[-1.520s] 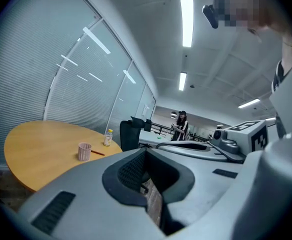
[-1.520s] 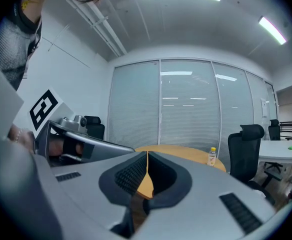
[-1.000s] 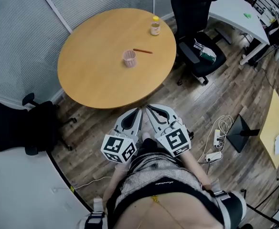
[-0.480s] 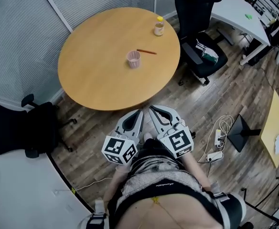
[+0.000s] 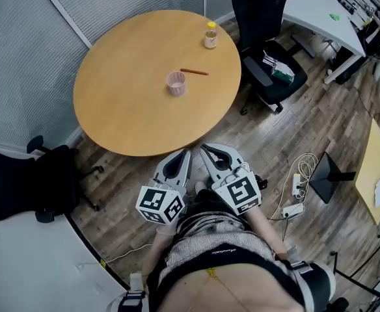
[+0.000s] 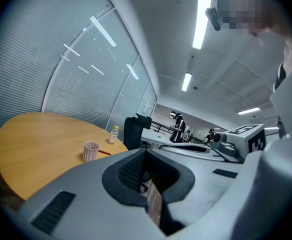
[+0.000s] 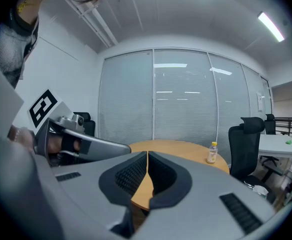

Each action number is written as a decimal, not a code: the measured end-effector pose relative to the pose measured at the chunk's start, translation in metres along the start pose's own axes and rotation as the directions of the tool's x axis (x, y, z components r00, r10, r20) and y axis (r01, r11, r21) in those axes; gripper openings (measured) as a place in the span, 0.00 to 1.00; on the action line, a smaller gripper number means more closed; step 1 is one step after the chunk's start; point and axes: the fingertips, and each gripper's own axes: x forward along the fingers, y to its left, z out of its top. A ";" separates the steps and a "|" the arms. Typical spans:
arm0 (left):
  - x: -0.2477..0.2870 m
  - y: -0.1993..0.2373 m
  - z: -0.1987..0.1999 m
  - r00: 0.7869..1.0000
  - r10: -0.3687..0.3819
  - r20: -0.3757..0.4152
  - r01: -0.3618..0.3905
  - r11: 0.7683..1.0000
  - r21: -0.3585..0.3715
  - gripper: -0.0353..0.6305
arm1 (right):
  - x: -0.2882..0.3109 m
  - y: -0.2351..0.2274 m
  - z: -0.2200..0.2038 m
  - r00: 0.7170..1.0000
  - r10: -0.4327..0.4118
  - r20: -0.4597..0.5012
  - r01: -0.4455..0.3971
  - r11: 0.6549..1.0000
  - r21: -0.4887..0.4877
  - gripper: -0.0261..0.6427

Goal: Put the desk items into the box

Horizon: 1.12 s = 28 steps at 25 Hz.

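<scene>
A round wooden table (image 5: 125,96) carries a pink ribbed cup (image 5: 176,82), a pencil (image 5: 194,71) just right of it, and a small yellow-capped bottle (image 5: 210,36) near the far right edge. My left gripper (image 5: 185,152) and right gripper (image 5: 203,148) are held side by side close to my body, just short of the table's near edge. Both are shut with nothing between the jaws. The left gripper (image 6: 146,150) looks toward the cup (image 6: 91,151) and bottle (image 6: 114,134). The right gripper (image 7: 147,153) faces the bottle (image 7: 213,152). No box shows in any view.
A black office chair (image 5: 268,51) with items on its seat stands right of the table. Another black chair (image 5: 27,181) is at the left. A power strip and cables (image 5: 294,197) lie on the wood floor at the right. Blinds-covered glass walls stand behind the table.
The head view has shifted slightly. Both grippers stay shut in front of my body, and nothing on the table has moved.
</scene>
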 end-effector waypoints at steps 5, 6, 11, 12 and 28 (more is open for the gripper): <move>0.024 0.004 0.012 1.000 0.008 0.011 -0.008 1.000 0.005 0.08 | 0.011 -0.025 0.008 1.000 0.005 0.015 -0.005 1.000 0.007 0.07; 0.029 0.006 0.015 1.000 0.008 0.014 -0.008 1.000 0.007 0.08 | 0.015 -0.030 0.011 1.000 0.011 0.017 -0.011 1.000 0.011 0.07; 0.057 0.012 0.031 0.999 0.018 0.034 -0.018 1.000 0.012 0.08 | 0.033 -0.058 0.022 0.998 0.048 0.030 -0.048 0.999 -0.006 0.07; 0.063 0.013 0.034 0.999 0.021 0.036 -0.022 1.000 0.014 0.08 | 0.037 -0.063 0.024 0.998 0.054 0.032 -0.054 0.999 -0.001 0.07; 0.122 0.035 0.059 0.994 0.099 0.046 -0.099 0.995 0.002 0.08 | 0.083 -0.112 0.039 0.985 0.171 0.031 -0.170 0.985 -0.024 0.07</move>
